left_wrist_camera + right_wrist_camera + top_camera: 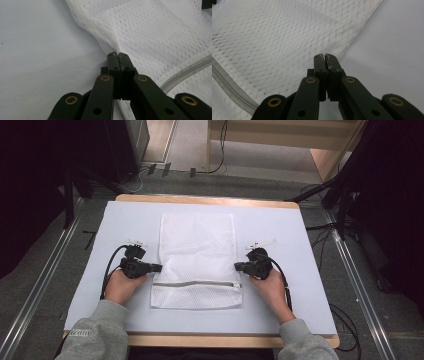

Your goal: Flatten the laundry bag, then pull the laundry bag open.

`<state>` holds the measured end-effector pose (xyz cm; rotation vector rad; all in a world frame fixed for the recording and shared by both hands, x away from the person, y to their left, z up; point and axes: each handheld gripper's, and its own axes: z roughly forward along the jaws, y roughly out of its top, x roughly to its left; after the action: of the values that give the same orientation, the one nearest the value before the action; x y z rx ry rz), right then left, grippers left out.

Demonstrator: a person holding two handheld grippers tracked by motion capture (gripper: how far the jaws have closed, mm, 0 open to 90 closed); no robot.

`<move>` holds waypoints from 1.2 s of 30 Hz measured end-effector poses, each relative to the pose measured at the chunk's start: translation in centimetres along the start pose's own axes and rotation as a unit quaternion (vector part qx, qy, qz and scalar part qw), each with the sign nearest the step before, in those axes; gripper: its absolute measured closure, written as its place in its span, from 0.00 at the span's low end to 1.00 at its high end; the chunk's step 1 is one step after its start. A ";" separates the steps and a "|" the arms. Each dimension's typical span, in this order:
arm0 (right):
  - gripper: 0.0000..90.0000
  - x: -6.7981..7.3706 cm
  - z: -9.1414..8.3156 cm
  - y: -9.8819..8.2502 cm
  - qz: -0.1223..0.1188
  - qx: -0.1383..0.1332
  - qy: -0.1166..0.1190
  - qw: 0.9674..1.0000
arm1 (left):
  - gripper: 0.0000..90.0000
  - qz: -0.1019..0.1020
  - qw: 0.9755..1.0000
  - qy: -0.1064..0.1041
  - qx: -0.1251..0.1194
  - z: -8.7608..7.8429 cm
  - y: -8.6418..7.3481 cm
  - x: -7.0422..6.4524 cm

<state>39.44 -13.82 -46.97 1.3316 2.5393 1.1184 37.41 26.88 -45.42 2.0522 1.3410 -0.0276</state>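
Left claw: the black two-jaw left gripper (156, 267) sits at the left edge of the white mesh zip-up laundry bag (196, 255). In the left gripper view its jaws are pressed together with a ridge of mesh (110, 42) pulled up between their tips, so it is clamped on the bag's left edge.
Bag position: flat on the pale grey worktop (290, 230), midway between the left and right edges, its short bottom edge toward the near edge.
Long axis: runs from the near edge toward the far edge; the grey zip (197, 283) crosses it close to the near end.
Key relation: the bag lies directly between the two claws, each on its own side edge, just above the zip line. Judged from this, any lift or fold would turn on both sides moving together.
Right claw: the black two-jaw right gripper (238, 266) meets the bag's right edge. In the right gripper view its jaws stand together at the mesh border (342, 53); it looks clamped on that edge, though the pinched cloth is less plain.
Nearer hand: neither, both are equally placed.
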 end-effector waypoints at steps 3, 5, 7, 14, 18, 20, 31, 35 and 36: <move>0.99 0.2 0.1 0.1 -0.003 0.000 -0.002 1.000 | 1.00 0.003 1.000 0.005 -0.002 0.0 0.1 0.0; 0.97 0.3 0.0 0.0 -0.003 0.001 -0.002 1.000 | 1.00 0.008 1.000 0.009 -0.003 0.1 0.1 -0.1; 0.91 0.3 -0.2 0.0 -0.002 -0.002 0.001 1.000 | 0.98 0.012 1.000 0.010 -0.006 0.0 0.1 -0.1; 0.80 1.0 -1.9 -0.5 -0.016 -0.021 0.015 1.000 | 0.77 0.022 1.000 -0.006 -0.022 -0.9 0.2 -0.7; 0.79 1.4 -2.8 -1.1 -0.018 -0.026 0.021 0.999 | 0.70 0.039 0.999 -0.010 -0.022 -1.1 0.3 -1.5; 0.81 1.4 -3.1 -1.3 -0.018 -0.026 0.026 0.999 | 0.67 0.044 0.999 -0.014 -0.023 -1.1 0.4 -1.9; 0.99 2.4 -3.8 -2.9 -0.015 0.007 0.036 0.999 | 0.55 0.080 0.996 -0.041 -0.023 -0.6 1.3 -4.4; 1.00 2.9 -3.7 -3.4 -0.015 0.022 0.041 0.999 | 0.53 0.094 0.994 -0.047 -0.028 -0.5 1.6 -5.4; 1.00 3.0 -3.6 -3.5 -0.015 0.023 0.043 0.999 | 0.53 0.101 0.993 -0.048 -0.027 -0.4 1.8 -5.6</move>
<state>33.82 -14.94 -45.72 1.2767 2.6527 1.1425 36.07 22.20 -42.14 2.1031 1.0616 -0.0011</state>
